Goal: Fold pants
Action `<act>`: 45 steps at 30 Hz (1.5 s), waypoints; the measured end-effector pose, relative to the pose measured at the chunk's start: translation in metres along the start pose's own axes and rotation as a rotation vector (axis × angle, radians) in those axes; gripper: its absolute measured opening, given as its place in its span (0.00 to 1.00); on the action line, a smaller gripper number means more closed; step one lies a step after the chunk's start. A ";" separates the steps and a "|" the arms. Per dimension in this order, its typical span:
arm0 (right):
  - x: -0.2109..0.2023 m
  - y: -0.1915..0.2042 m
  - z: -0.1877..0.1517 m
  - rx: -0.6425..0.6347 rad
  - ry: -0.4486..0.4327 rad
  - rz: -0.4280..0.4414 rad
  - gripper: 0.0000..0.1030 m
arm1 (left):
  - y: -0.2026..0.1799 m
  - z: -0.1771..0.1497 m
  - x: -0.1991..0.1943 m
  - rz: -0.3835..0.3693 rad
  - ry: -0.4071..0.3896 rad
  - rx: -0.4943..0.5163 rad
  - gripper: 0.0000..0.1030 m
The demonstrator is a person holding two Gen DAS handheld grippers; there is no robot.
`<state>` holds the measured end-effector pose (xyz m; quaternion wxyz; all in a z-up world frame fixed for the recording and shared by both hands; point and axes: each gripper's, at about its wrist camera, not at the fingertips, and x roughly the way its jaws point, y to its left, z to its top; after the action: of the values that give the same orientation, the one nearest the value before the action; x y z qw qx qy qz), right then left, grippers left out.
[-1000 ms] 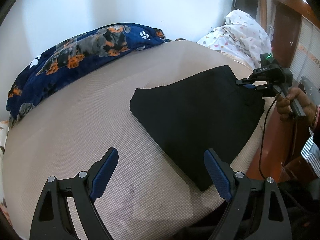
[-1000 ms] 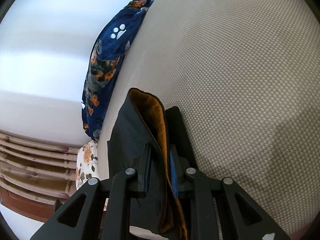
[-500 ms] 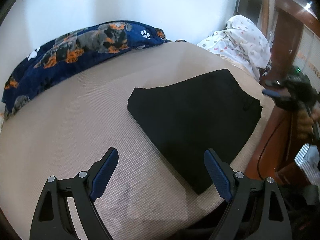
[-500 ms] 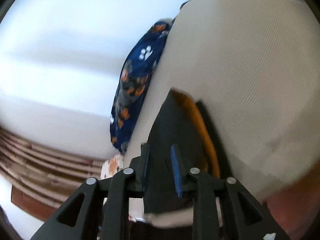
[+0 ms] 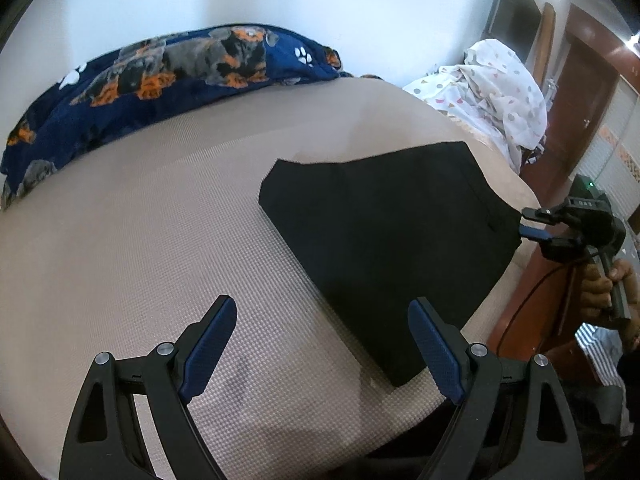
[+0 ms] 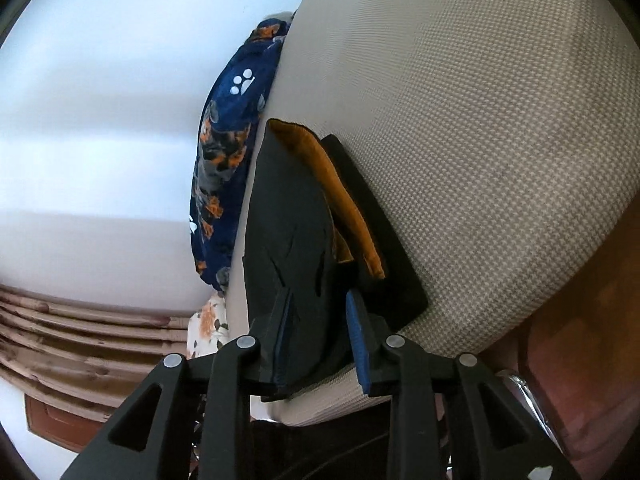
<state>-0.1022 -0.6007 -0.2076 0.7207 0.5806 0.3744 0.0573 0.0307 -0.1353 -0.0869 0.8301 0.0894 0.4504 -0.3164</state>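
Black folded pants [image 5: 384, 232] lie flat on the right half of the beige bed [image 5: 140, 240]. My left gripper [image 5: 322, 302] hovers above the bed's near side, open wide with nothing in it; its right finger is over the pants' near corner. A hand [image 5: 600, 284] holds my right gripper [image 5: 526, 222] at the pants' right edge. In the right wrist view that edge of the pants [image 6: 288, 220], with its orange lining [image 6: 340, 200], lies loosely between the slightly parted fingers of the right gripper [image 6: 318, 294]. The pads do not press on the cloth.
A blue dog-print blanket [image 5: 160, 76] runs along the far side against the white wall. A white dotted heap of bedding [image 5: 500, 96] sits at the far right corner. The brown wooden bed frame [image 5: 520, 308] borders the right edge, with a wooden door [image 5: 580, 80] beyond.
My right gripper has let go of the pants' edge and drawn back toward the bed's side, so less cloth sits between its fingers. The pants have settled flat. The left gripper has barely moved.
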 end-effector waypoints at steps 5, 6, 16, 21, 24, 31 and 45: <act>0.011 0.003 0.011 -0.011 0.007 -0.029 0.29 | -0.003 -0.003 0.002 0.006 0.011 0.008 0.85; 0.014 0.004 0.012 -0.015 0.007 -0.035 0.29 | -0.003 -0.003 0.001 0.005 0.012 0.008 0.85; -0.014 0.034 -0.016 -0.082 -0.067 -0.022 0.10 | -0.003 0.000 0.004 0.004 0.018 0.004 0.85; -0.006 0.002 -0.023 -0.005 -0.031 -0.074 0.08 | -0.008 -0.004 0.010 0.002 0.040 0.021 0.85; 0.000 -0.023 -0.020 0.061 -0.028 -0.051 0.06 | -0.009 -0.005 0.011 0.008 0.042 0.036 0.85; 0.006 -0.035 -0.015 0.111 -0.027 -0.015 0.06 | -0.013 -0.005 0.031 -0.007 0.086 0.035 0.85; -0.011 0.002 -0.007 -0.074 -0.093 -0.244 0.41 | -0.018 -0.011 0.032 -0.009 0.093 0.056 0.85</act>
<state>-0.1133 -0.6005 -0.2008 0.7597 0.5058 0.4062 -0.0439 0.0249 -0.1589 -0.1168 0.8040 0.1251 0.4796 -0.3285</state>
